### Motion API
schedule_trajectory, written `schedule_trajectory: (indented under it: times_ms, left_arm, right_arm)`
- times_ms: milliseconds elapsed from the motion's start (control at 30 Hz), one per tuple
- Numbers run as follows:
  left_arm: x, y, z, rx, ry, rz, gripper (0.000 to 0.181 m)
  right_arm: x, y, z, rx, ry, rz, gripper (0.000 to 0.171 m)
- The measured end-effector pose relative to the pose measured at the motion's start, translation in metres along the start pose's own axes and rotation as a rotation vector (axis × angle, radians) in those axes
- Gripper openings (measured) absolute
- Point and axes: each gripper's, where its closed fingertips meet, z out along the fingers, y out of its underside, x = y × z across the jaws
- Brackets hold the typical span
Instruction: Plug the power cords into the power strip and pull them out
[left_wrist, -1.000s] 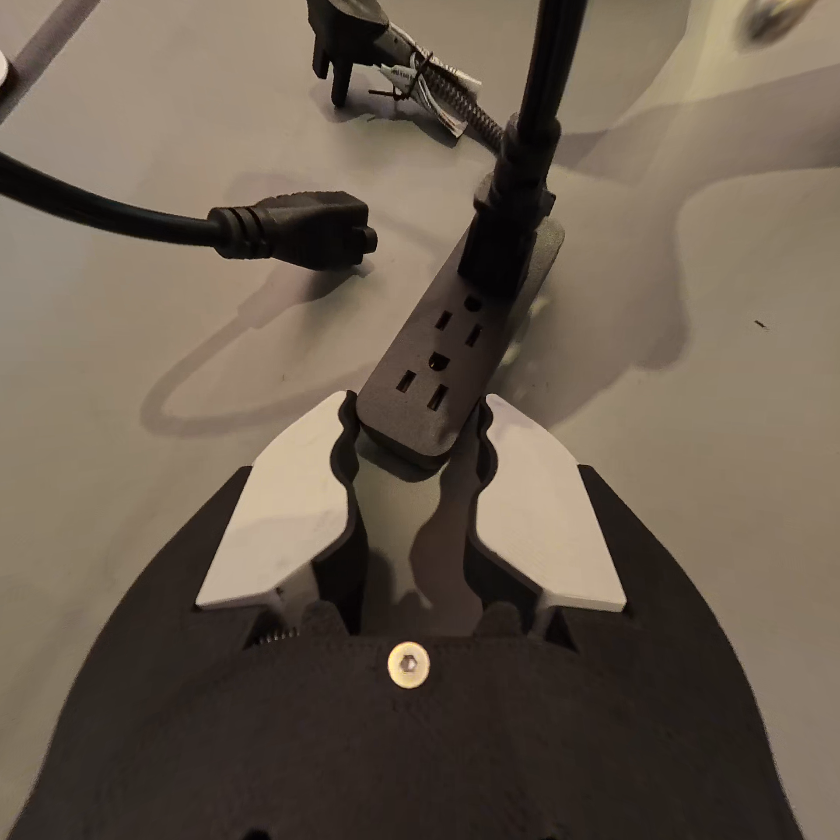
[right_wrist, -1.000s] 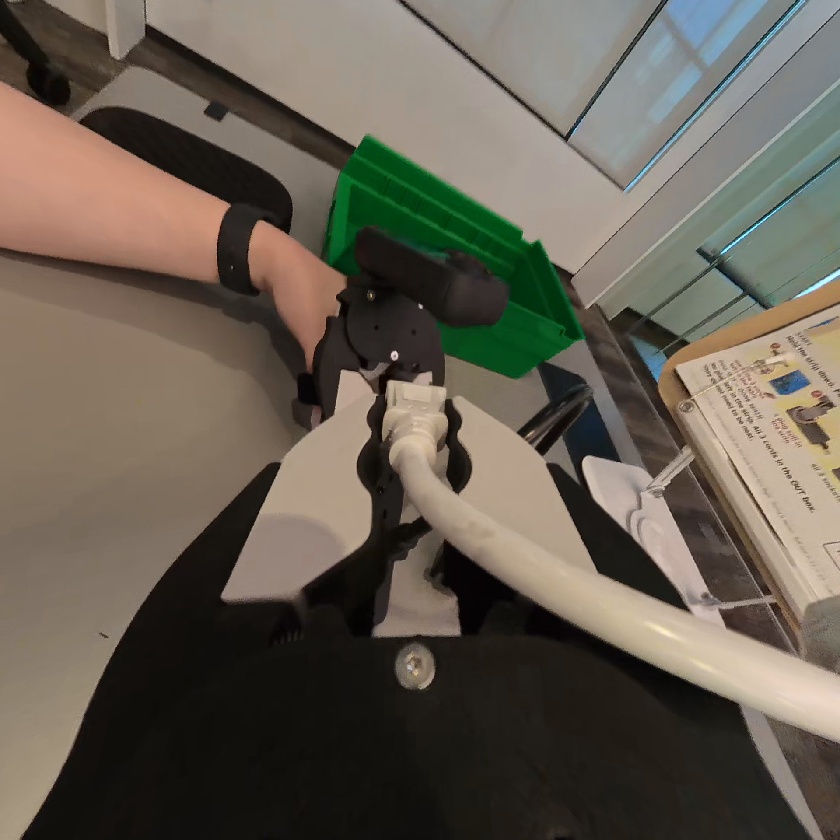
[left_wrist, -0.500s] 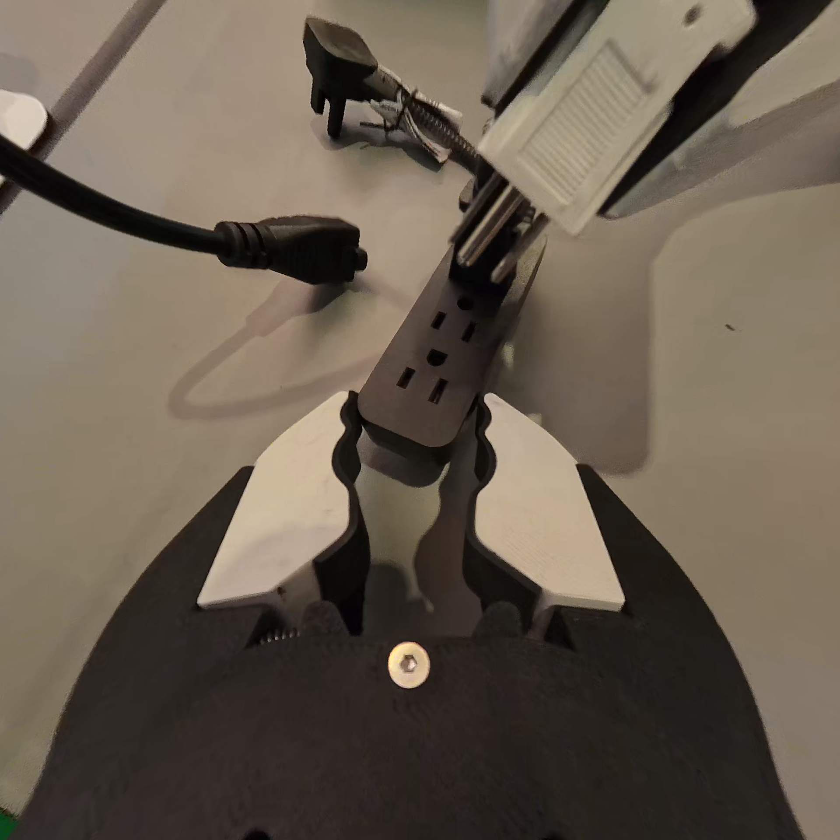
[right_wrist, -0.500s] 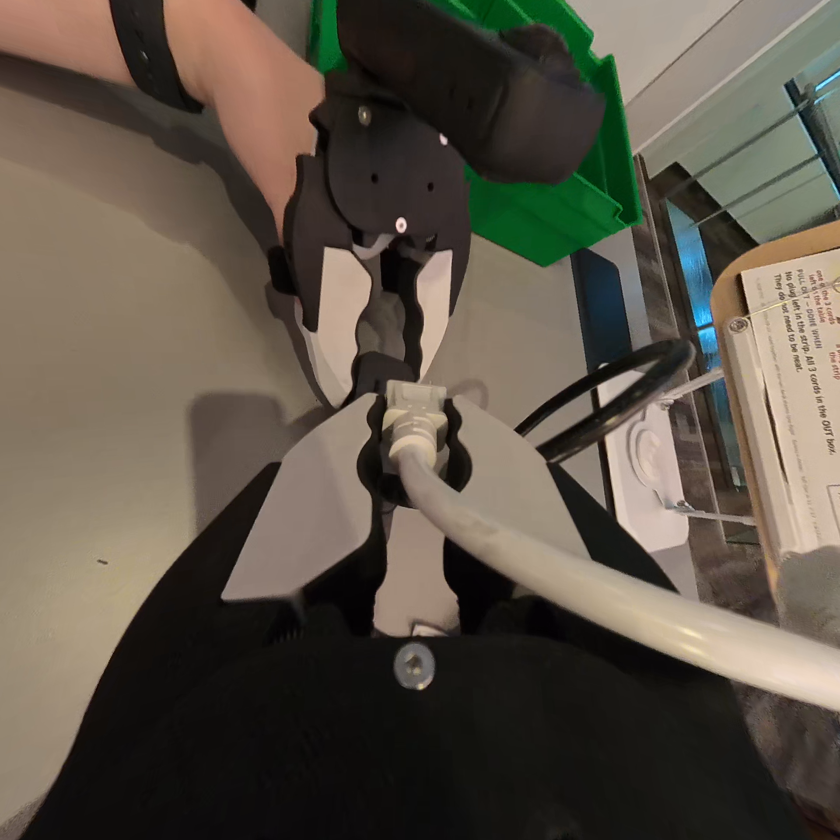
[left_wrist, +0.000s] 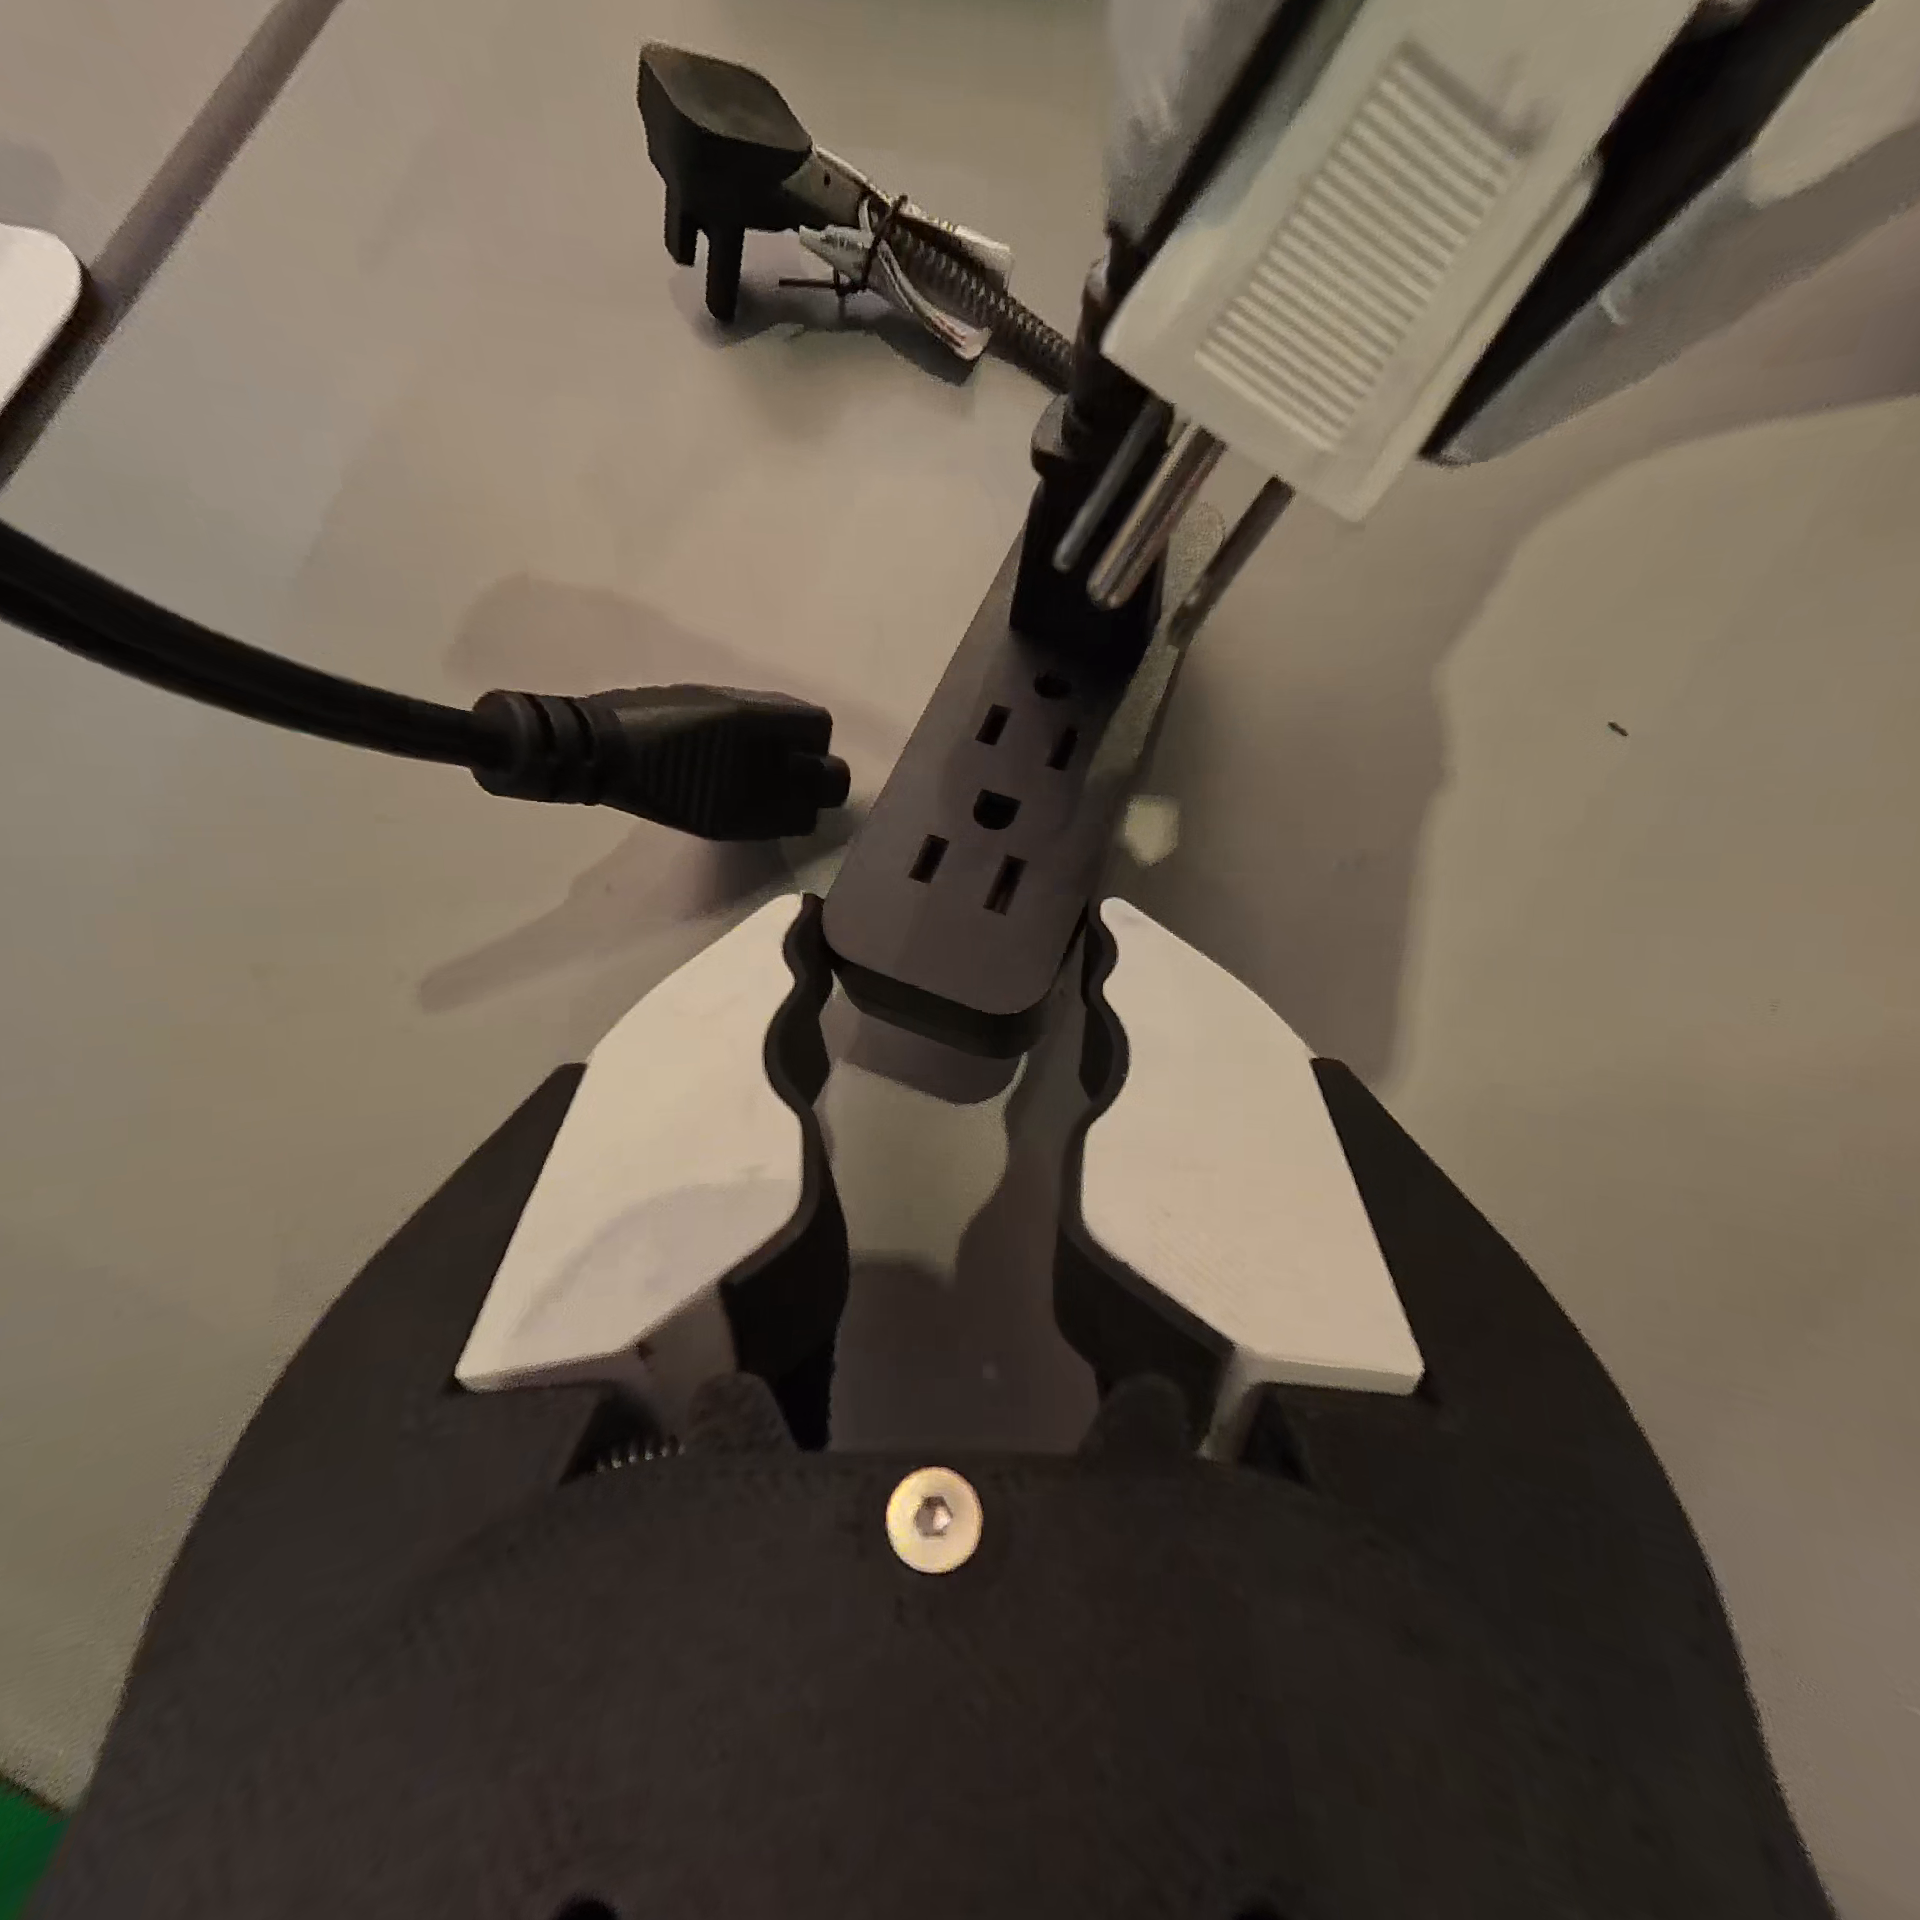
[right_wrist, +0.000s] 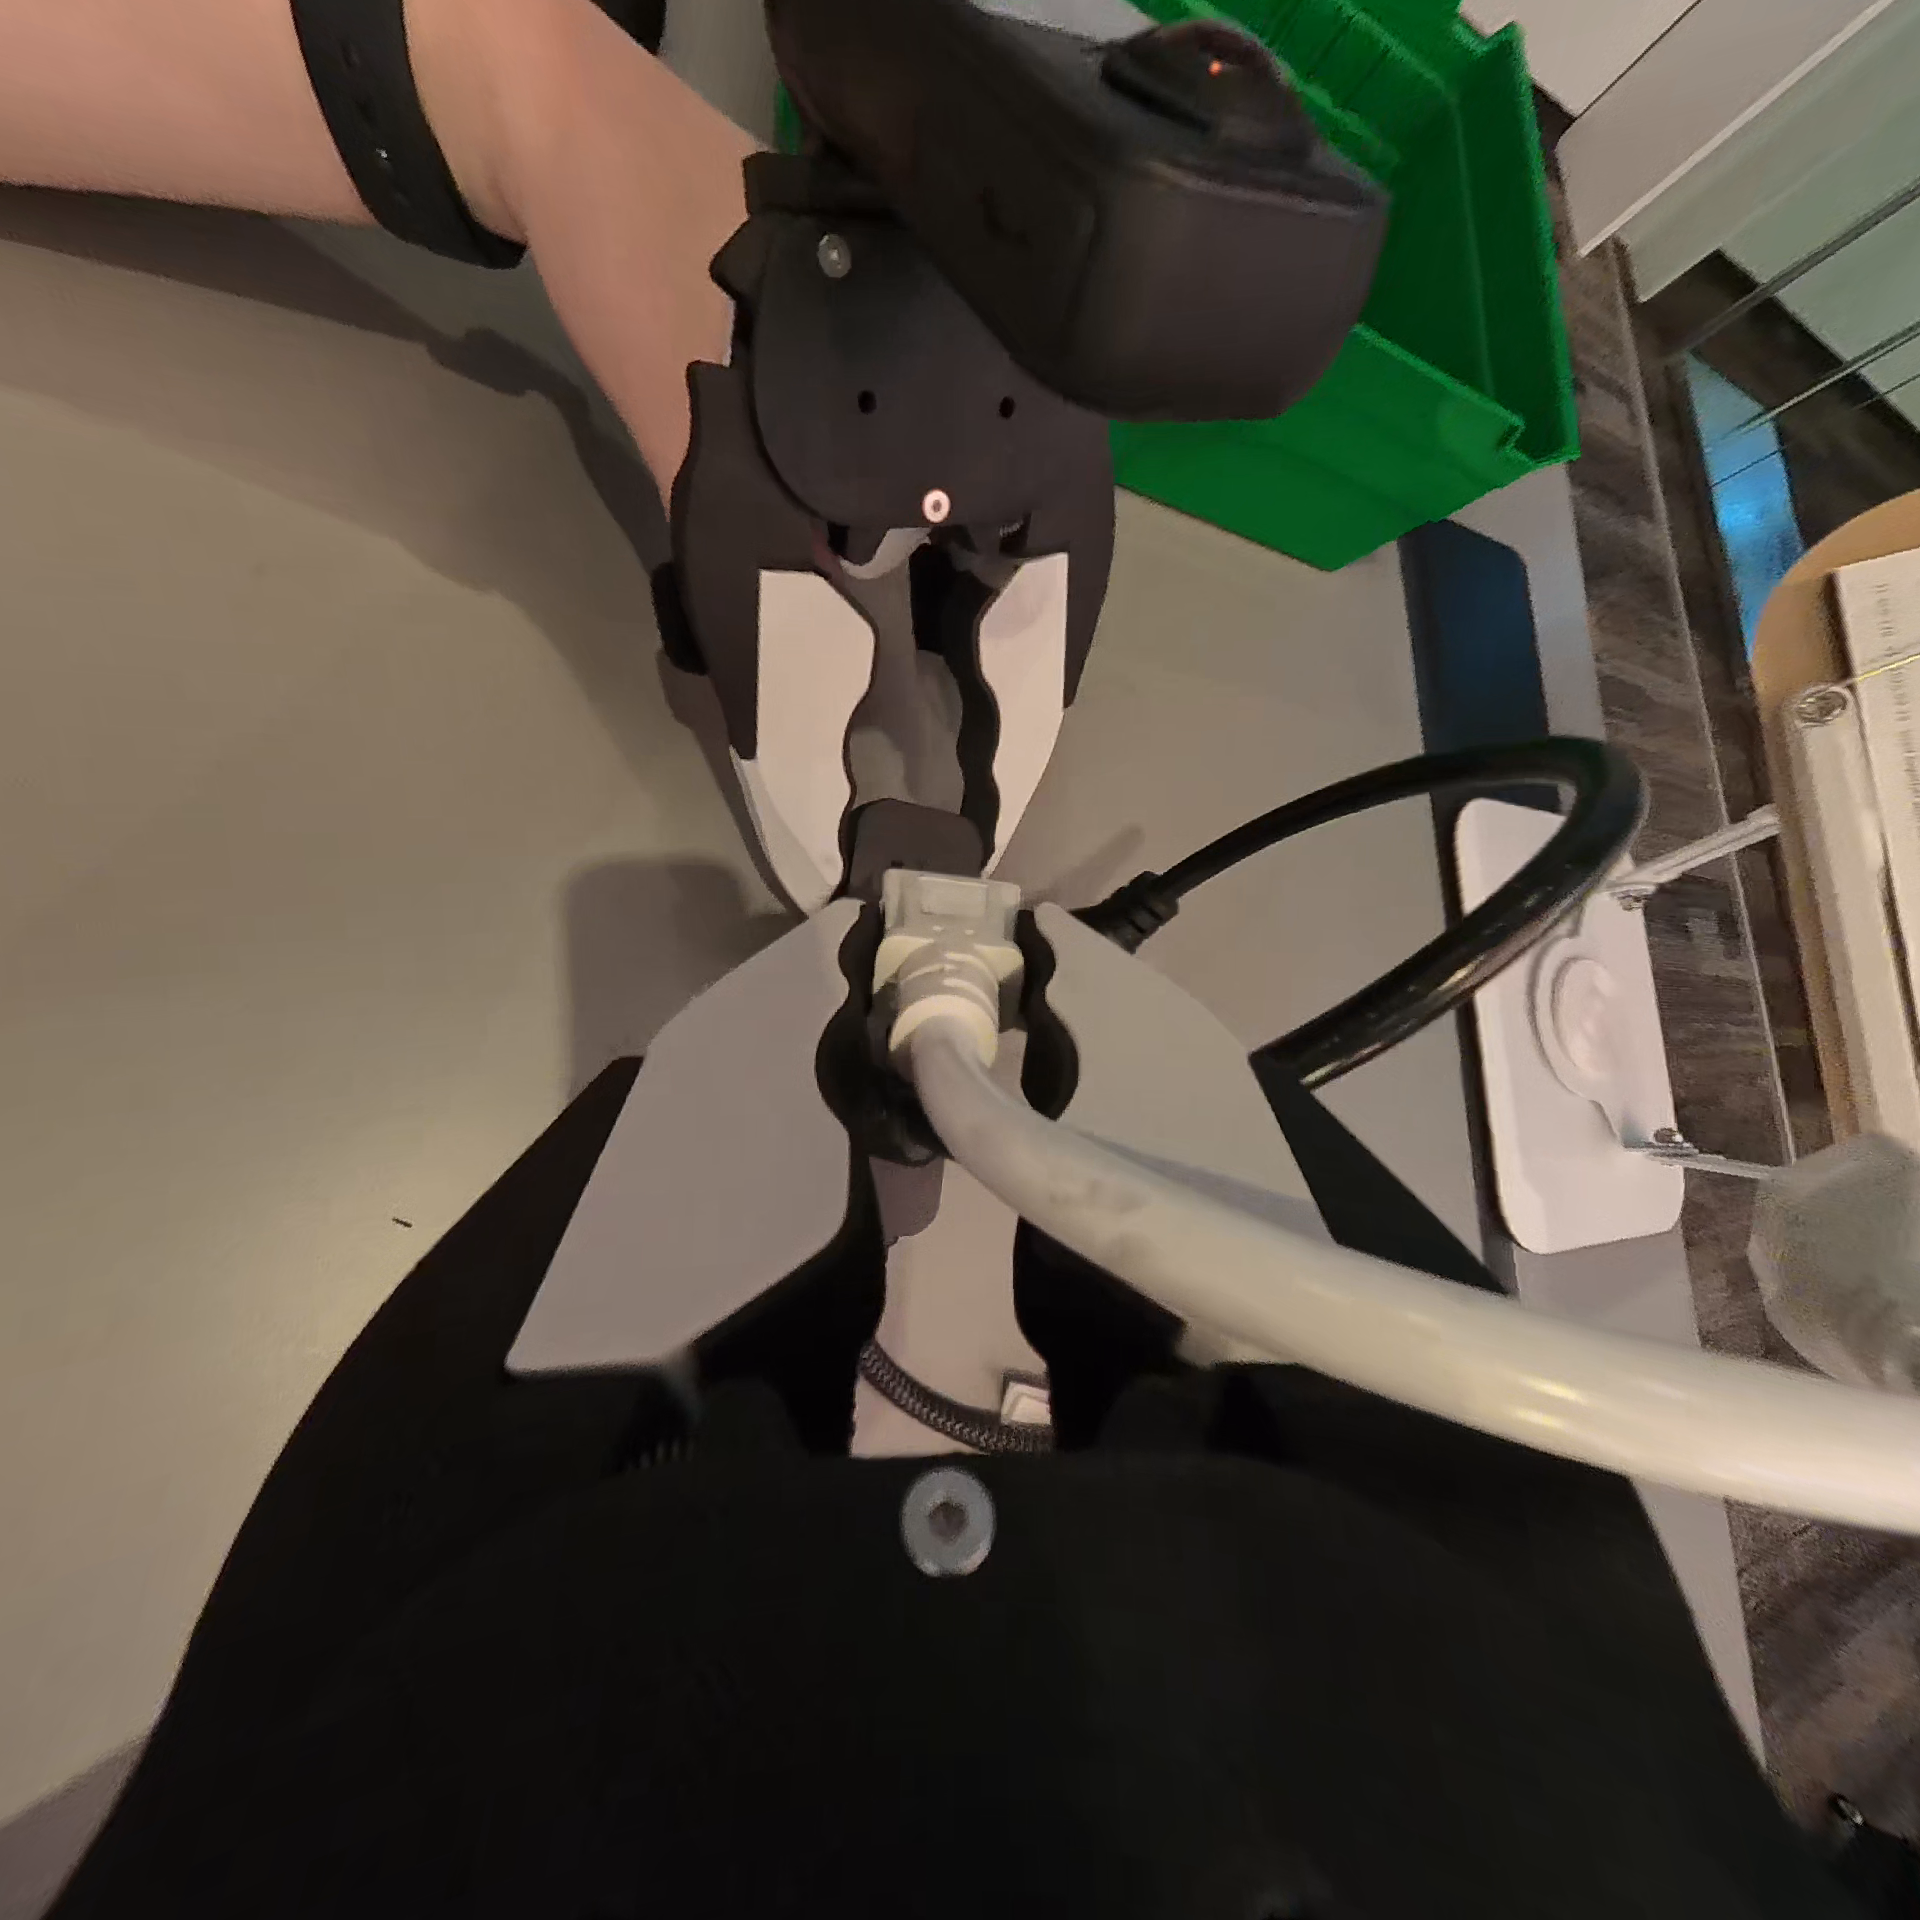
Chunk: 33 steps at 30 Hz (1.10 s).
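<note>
Your left gripper (left_wrist: 940, 961) has its fingers clamped on the near end of the black power strip (left_wrist: 982, 831), which lies on the grey surface (left_wrist: 1558, 935). Your right gripper (right_wrist: 951, 997) has its fingers closed on the white plug (left_wrist: 1309, 281), prongs hanging just above the strip's far end, where a black plug (left_wrist: 1086, 577) already sits. Square the prongs over the free middle outlet before pressing straight down (they look tilted now). Mind the loose black connector (left_wrist: 675, 769) just beside the strip's left edge; open room lies to the right.
</note>
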Motion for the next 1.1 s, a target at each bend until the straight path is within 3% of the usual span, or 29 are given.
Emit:
schedule_trajectory:
  times_ms: [133, 267, 367, 467, 733, 1033, 1100]
  left_arm:
    - [0.0, 0.017, 0.007, -0.039, 0.032, -0.022, 0.044]
    - [0.006, 0.014, 0.007, -0.006, 0.092, -0.064, 0.049]
    - [0.003, 0.01, -0.001, 0.013, 0.086, -0.096, 0.061]
    - [-0.002, 0.006, -0.011, 0.033, 0.05, -0.104, 0.06]
    - [-0.001, 0.017, -0.004, -0.04, 0.036, -0.1, 0.058]
    - [0.0, 0.01, 0.015, -0.029, 0.022, -0.077, 0.061]
    - [0.004, 0.008, 0.017, -0.025, 0.045, -0.079, 0.05]
  right_arm:
    - [-0.008, -0.015, -0.006, 0.097, -0.056, 0.022, 0.026]
    - [-0.007, -0.029, -0.035, 0.236, -0.118, 0.057, 0.026]
    - [0.007, -0.024, -0.057, 0.28, -0.131, 0.071, 0.026]
    - [0.026, -0.005, -0.064, 0.272, -0.173, 0.117, 0.026]
    - [0.032, 0.022, -0.021, 0.269, -0.483, 0.104, 0.026]
    - [0.023, 0.044, 0.028, 0.174, -0.676, 0.231, 0.026]
    - [0.015, 0.048, 0.033, 0.121, -0.698, 0.262, 0.026]
